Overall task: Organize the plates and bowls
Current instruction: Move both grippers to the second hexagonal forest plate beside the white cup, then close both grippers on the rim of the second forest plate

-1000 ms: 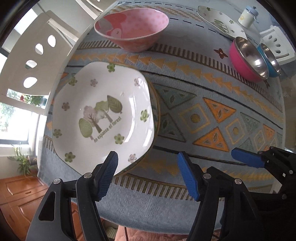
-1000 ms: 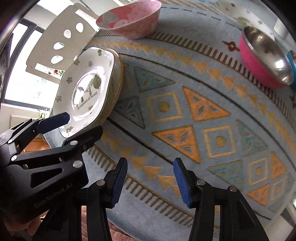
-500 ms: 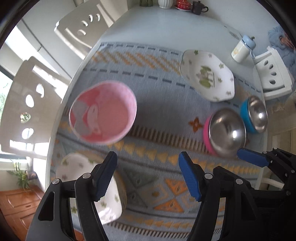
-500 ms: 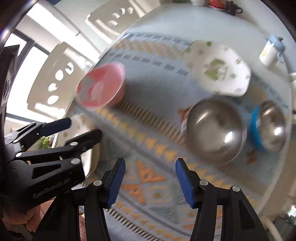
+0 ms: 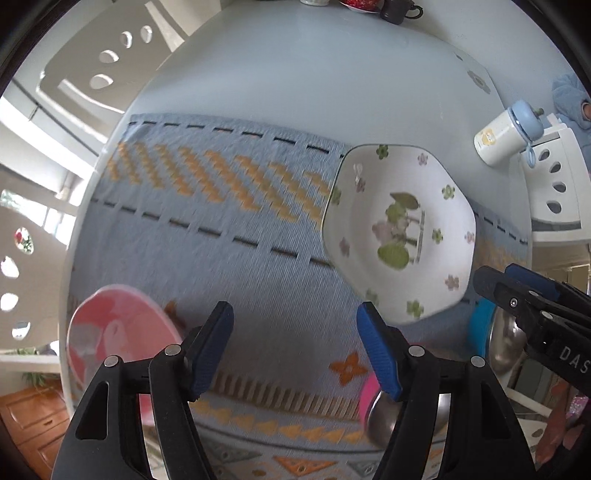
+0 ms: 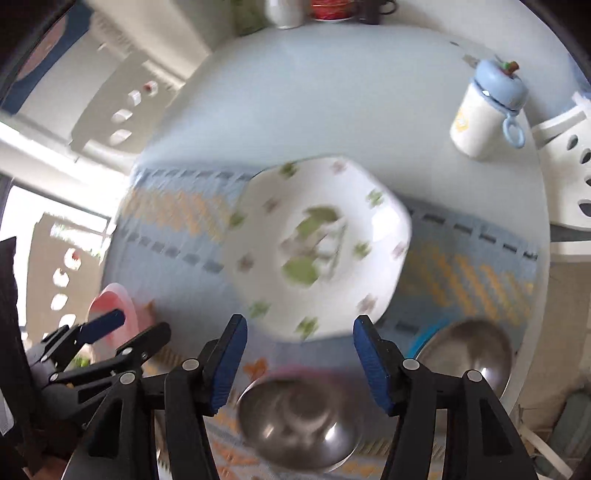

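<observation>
Left tool [image 5: 295, 350]: jaws apart with nothing between them, pointing down over the patterned cloth [image 5: 221, 229]
Right tool [image 6: 297, 358]: jaws have just been opening and stand apart, empty, above the near rim of the white plate
White plate [image 6: 317, 243]: many-sided, with small flowers and a tree picture, lying flat on the cloth toward the far right part of the counter [image 5: 314, 81]; blurred in the right wrist view
Pink bowl [image 5: 114, 336]: near the counter's left edge, on the cloth, partly behind the left tool's finger
Pink steel bowl [image 6: 299, 417]: shiny inside, just near of the white plate, under the right tool
Blue steel bowl [image 6: 469, 354]: beside the pink steel bowl, closer to the counter's right edge
Bottle [image 6: 484, 114]: white with a pale blue lid and loop, upright on the bare counter beyond the cloth, near the far right edge
Far edge: a red dish [image 5: 360, 3] and a dark cup [image 5: 399, 9], only partly in view
Chairs: a white chair [image 5: 110, 62] with oval cut-outs stands at the far left of the counter
</observation>
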Demonstrator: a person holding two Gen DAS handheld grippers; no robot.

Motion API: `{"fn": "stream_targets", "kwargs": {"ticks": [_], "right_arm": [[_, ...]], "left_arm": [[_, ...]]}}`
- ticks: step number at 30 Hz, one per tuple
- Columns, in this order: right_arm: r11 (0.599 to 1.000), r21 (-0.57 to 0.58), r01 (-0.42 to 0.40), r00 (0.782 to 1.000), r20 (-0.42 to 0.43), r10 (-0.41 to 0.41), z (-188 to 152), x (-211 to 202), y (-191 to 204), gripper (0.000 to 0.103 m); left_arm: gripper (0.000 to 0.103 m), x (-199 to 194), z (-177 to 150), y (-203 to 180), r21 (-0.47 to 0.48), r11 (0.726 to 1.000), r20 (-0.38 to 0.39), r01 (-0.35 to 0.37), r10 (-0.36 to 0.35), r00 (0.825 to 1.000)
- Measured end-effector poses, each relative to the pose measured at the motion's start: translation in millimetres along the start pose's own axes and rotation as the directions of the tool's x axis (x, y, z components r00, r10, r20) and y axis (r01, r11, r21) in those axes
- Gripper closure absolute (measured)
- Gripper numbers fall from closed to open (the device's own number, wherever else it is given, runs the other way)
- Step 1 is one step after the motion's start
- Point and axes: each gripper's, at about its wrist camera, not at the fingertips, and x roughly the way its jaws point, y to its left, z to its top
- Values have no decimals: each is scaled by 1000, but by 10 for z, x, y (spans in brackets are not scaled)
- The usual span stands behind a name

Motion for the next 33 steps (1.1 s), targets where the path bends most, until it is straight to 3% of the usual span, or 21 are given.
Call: {"fn": "stream_targets", "kwargs": {"ticks": [7,12,16,19,20,21,22,24,26,30,33], "right_arm": [[998,49,47,998,43,-49,250,392,-372,45],[990,135,35,999,9,-36,298,751,-603,45],[989,143,19,1000,2,-20,319,925,-652,43],[994,92,51,998,38,-54,369,933,-553,41],[996,67,56,997,49,-59,398,953,-498,41],[999,44,30,998,49,-32,404,968,-450,40],[998,16,53,997,50,-54,412,977,-390,41],[997,-5,77,996,50,-77,423,982,-334,43],[998,14,65,996,55,-66,421,968,-347,50],[999,15,42,999,28,-43,384,937,-379,63],[999,-29,44,999,-1,-44,353,948,-291,63]], "left_arm": [[36,428,373,-157,60,998,-6,-15,15,1000],[36,713,471,-167,80,996,-25,-38,41,999],[35,888,503,-141,71,997,-51,-23,26,998],[36,953,511,-127,54,998,-53,27,-24,998],[38,960,511,-134,56,997,-47,43,-41,998],[48,962,505,-139,59,996,-44,64,-62,997],[61,957,498,-159,62,993,-40,97,-95,995],[74,946,468,-231,82,989,-32,121,-119,992],[74,926,445,-279,98,991,-10,92,-91,996],[75,920,424,-226,43,996,-15,80,-80,997],[75,889,365,-62,-8,998,-10,69,-69,998]]}}
